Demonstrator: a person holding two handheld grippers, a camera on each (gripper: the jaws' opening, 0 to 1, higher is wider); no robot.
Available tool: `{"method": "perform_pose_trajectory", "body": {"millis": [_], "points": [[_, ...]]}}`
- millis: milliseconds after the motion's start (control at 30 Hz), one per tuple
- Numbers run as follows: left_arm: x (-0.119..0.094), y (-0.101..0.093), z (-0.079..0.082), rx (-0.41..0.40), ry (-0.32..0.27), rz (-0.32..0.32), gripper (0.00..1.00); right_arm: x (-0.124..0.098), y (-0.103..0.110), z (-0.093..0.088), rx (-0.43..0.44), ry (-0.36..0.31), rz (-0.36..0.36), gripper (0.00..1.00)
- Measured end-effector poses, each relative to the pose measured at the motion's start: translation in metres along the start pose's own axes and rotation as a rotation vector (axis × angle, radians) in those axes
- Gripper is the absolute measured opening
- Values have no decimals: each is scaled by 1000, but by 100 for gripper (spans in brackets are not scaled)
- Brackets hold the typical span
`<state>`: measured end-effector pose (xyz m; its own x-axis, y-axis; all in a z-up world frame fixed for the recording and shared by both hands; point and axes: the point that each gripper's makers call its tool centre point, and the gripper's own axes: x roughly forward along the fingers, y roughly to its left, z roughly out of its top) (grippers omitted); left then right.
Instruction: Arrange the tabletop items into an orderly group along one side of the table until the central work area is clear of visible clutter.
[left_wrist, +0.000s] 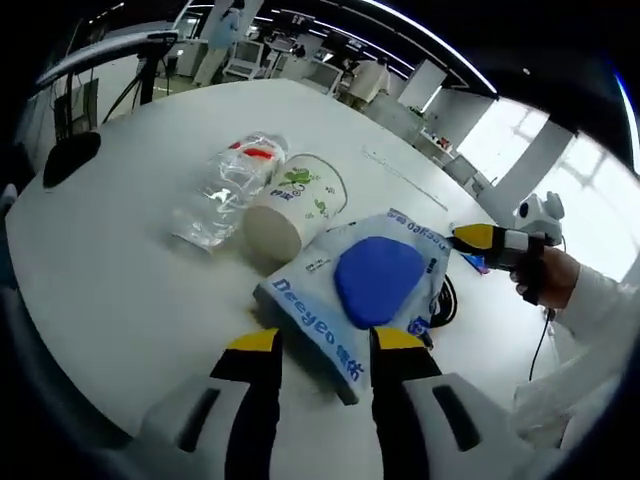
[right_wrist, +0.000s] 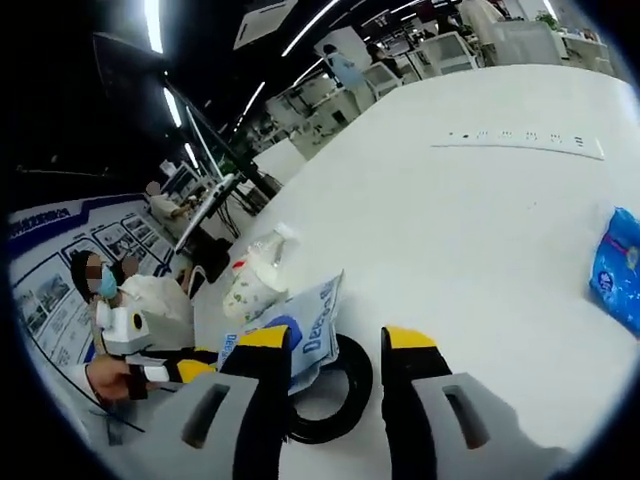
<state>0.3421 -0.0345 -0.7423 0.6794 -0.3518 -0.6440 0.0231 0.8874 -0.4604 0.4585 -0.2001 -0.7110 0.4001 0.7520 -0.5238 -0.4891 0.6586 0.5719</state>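
Left gripper view looks across a white desk (left_wrist: 120, 280) where the left claw (left_wrist: 325, 345) hangs with its yellow-tipped jaws spread apart, gripping nothing, just at the near edge of a blue-and-white tissue pack (left_wrist: 365, 285) printed "Deeyeo". At ten o'clock from the pack lies a paper cup (left_wrist: 295, 205) on its side with a green leaf print, touching the pack, and beside it at nine o'clock a clear plastic bottle (left_wrist: 230, 190) with a red label, also lying down. A black cable coil (left_wrist: 443, 300) peeks out at the pack's three o'clock edge. The right claw (left_wrist: 480, 240) comes in from three o'clock, held in a hand. In the right gripper view that claw (right_wrist: 335, 350) is open and empty over the black coil, with the pack at nine o'clock, and a second blue packet (right_wrist: 618, 268) lies well apart at three o'clock.
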Motion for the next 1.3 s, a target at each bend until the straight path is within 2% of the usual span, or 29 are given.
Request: {"method": "perform_pose_trajectory", "body": {"millis": [233,400,700,800,867,1300], "points": [[6,2,-8,-16,23,-3,29,4,1,-6,18,18,17,23],[9,3,-9,-20,28,-8,25,6,4,-7,20,25,35,9],[13,1,-10,-22,36,-18,19,10,7,-11,36,36,50,4],[14,2,-12,1,41,-13,14,10,6,-12,30,41,44,2],[14,1,-11,-17,38,-20,14,9,6,-11,33,41,47,1],[11,-2,-10,7,37,-36,9,5,10,-11,34,39,57,0]]}}
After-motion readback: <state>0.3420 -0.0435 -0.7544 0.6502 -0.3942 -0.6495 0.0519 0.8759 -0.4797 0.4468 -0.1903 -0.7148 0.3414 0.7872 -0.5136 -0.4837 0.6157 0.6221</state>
